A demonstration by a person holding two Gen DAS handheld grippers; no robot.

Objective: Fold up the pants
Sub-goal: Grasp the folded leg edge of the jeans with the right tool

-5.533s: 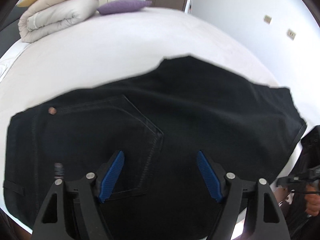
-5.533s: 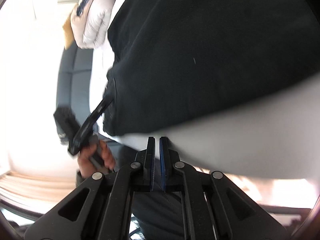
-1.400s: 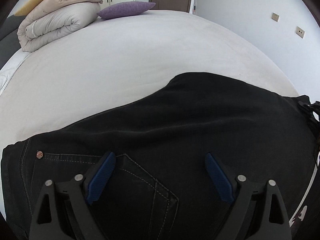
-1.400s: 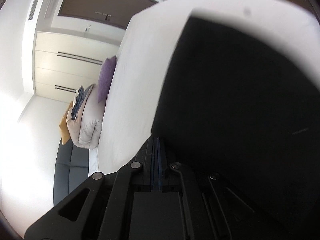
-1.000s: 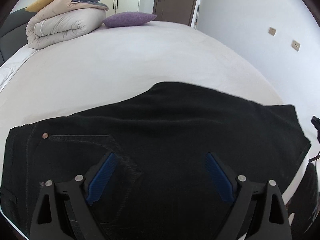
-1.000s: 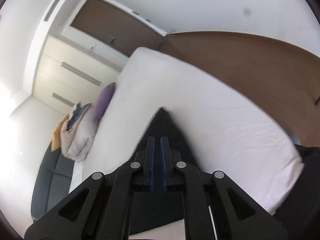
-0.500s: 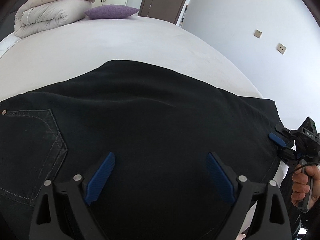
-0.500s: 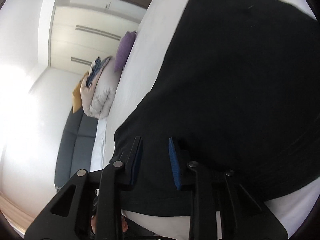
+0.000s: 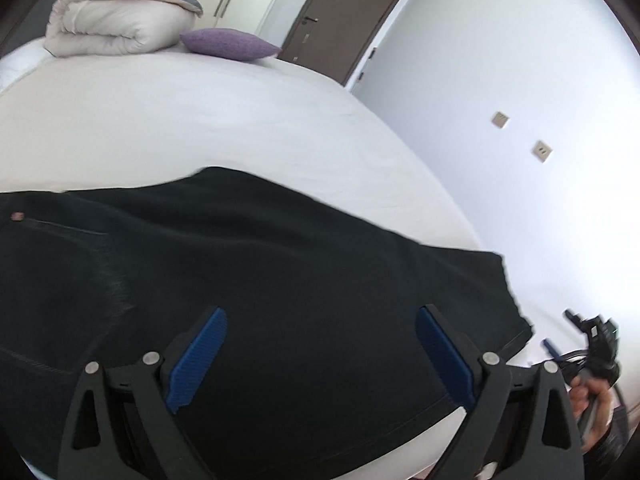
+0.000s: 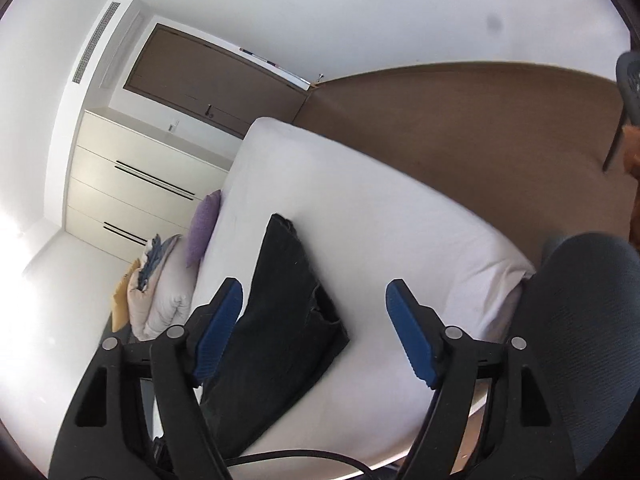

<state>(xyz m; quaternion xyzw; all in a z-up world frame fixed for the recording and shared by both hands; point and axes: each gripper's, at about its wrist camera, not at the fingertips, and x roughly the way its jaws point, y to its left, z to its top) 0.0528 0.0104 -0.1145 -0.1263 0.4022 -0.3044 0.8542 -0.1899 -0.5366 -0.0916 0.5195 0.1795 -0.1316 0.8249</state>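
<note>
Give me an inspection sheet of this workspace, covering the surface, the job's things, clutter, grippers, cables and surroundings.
Surface: white bed, sheet smooth.
Job's things: black pants lying flat near the bed's near edge, folded lengthwise; back pocket and rivet showing at the waist end.
Clutter: rolled duvet and purple pillow at the far end of the bed, apart from the pants.
Grippers: left gripper open above the pants, nothing between the pads; right gripper opening, nothing between its pads, off the pants.
Cables: dark cable beneath the right gripper.
Surroundings: brown door, white wardrobe, wall sockets, dark chair beside the bed.
</note>
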